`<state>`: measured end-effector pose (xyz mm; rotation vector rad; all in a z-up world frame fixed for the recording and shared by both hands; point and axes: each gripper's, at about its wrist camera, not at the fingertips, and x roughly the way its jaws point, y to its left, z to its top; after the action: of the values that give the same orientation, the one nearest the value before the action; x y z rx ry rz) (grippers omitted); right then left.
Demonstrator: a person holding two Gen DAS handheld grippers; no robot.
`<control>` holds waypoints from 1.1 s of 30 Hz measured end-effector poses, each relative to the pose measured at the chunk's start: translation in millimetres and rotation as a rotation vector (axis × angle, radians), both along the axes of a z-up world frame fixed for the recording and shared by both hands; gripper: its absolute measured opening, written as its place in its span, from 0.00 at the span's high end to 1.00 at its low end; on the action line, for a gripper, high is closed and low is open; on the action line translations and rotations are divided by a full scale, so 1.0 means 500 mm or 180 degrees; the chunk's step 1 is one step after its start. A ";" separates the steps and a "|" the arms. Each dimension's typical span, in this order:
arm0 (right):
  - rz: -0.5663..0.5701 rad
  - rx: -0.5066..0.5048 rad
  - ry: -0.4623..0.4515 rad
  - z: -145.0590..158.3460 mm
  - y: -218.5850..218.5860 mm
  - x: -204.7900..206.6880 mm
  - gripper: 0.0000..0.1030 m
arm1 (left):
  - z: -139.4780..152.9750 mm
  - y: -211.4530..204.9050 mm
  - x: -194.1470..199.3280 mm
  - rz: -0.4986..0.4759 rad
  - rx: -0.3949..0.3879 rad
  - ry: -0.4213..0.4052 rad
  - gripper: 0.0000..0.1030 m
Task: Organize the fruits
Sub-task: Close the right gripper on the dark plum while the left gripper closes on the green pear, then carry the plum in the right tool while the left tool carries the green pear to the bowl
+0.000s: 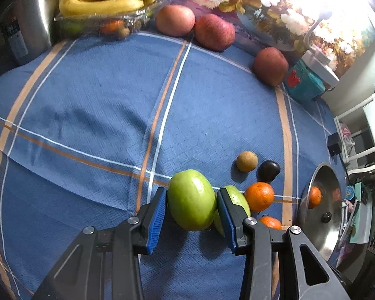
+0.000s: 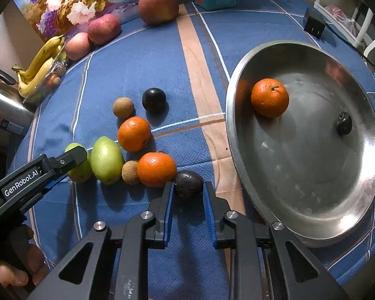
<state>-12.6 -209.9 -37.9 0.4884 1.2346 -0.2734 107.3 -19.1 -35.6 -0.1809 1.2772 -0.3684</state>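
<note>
Clamping a green fruit in the left gripper and a dark plum in the right gripper, both hands are gripping; lifting toward the steel bowl is probably coming next.

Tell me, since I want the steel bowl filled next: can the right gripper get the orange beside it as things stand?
Probably not yet. The right gripper is shut on a dark fruit, so its jaws are occupied. The orange lies just left, top uncovered, touching that fruit; free once the load is dropped.
</note>
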 end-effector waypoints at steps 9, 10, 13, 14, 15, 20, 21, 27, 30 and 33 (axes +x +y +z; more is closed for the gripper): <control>-0.0059 -0.0090 -0.0281 0.056 0.000 -0.018 0.77 | 0.066 0.008 -0.021 0.0020 -0.0103 -0.0244 0.57; -0.0064 -0.0102 -0.0307 0.061 0.000 -0.019 0.77 | 0.070 0.008 -0.023 0.0019 -0.0109 -0.0261 0.57; -0.0088 -0.0118 -0.0365 0.072 -0.004 -0.019 0.77 | 0.085 0.006 -0.031 -0.0006 -0.0123 -0.0317 0.57; -0.0097 -0.0117 -0.0373 0.073 -0.006 -0.020 0.77 | 0.090 0.004 -0.035 -0.0018 -0.0124 -0.0338 0.57; -0.0107 -0.0118 -0.0382 0.075 -0.008 -0.023 0.77 | 0.092 0.002 -0.037 -0.0026 -0.0123 -0.0349 0.57; -0.0165 -0.0119 -0.0395 0.077 -0.014 -0.027 0.77 | 0.101 -0.026 -0.047 -0.0106 -0.0105 -0.0397 0.57; -0.0183 -0.0129 -0.0393 0.078 -0.017 -0.028 0.77 | 0.102 -0.033 -0.051 -0.0142 -0.0102 -0.0403 0.57; -0.0356 -0.0205 -0.0348 0.074 -0.049 -0.039 0.77 | 0.105 -0.079 -0.072 -0.0329 -0.0041 -0.0463 0.57; -0.0476 -0.0249 -0.0305 0.069 -0.070 -0.048 0.77 | 0.108 -0.108 -0.087 -0.0455 -0.0053 -0.0485 0.57; -0.0593 -0.0225 -0.0286 0.063 -0.093 -0.059 0.77 | 0.108 -0.133 -0.101 -0.0571 -0.0091 -0.0491 0.57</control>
<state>-42.3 -256.7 -6.6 0.5495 1.0898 -0.4471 56.6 -85.4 18.5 -0.0608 1.1391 -0.5445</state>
